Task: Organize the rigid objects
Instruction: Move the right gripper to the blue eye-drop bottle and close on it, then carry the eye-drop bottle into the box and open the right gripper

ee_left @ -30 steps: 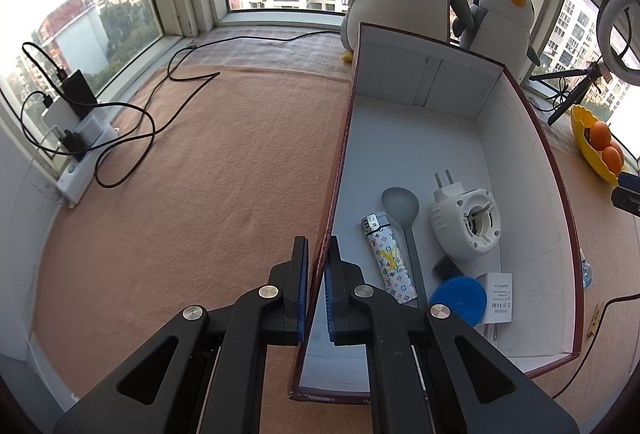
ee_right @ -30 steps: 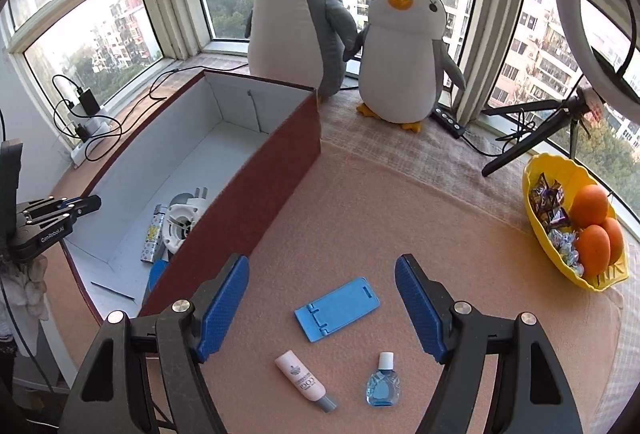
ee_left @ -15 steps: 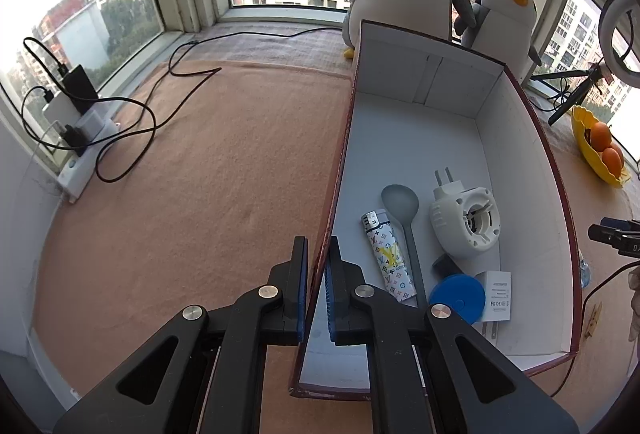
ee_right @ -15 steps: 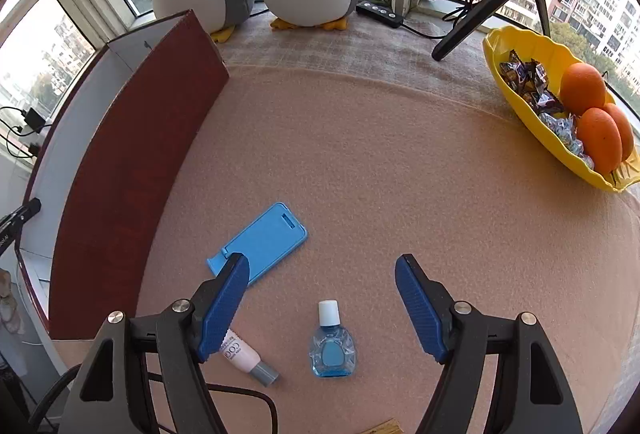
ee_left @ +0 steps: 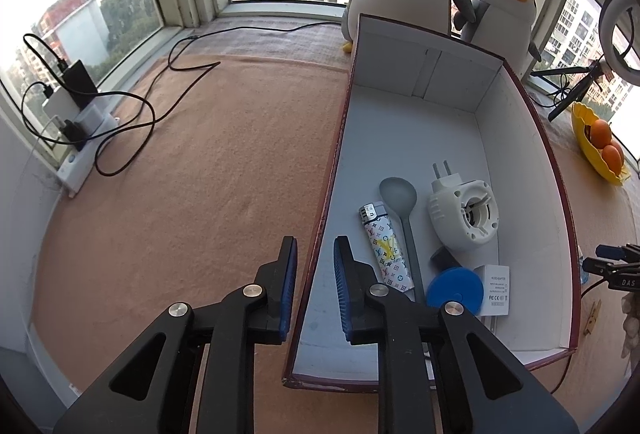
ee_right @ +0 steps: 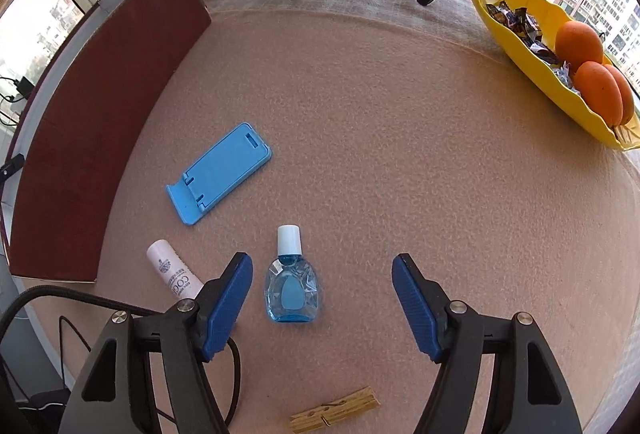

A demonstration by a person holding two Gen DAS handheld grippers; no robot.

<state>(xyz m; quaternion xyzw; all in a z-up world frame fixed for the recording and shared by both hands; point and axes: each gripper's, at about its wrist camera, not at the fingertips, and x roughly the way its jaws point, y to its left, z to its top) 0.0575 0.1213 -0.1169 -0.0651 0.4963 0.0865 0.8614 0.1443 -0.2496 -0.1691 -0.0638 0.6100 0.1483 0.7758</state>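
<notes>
Left gripper [ee_left: 314,258] opening astride box [ee_left: 556,202] wall, right gripper [ee_right: 322,280] wide, closing, eye-drop bottle [ee_right: 292,284] between pads, untouched, open mat [ee_right: 400,138] beyond.

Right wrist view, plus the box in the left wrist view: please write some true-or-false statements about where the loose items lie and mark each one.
1. The blue eye-drop bottle lies on the mat between the fingers of the right hand-held gripper. True; the pads do not touch it.
2. The blue phone stand is inside the box. False; it lies on the mat outside it.
3. The grey spoon lies in the box beside the patterned lighter. True.
4. The wooden clothespin is in the yellow fruit dish. False; it lies on the mat near the bottom edge.
5. The left hand-held gripper straddles the box's wall. True.
</notes>
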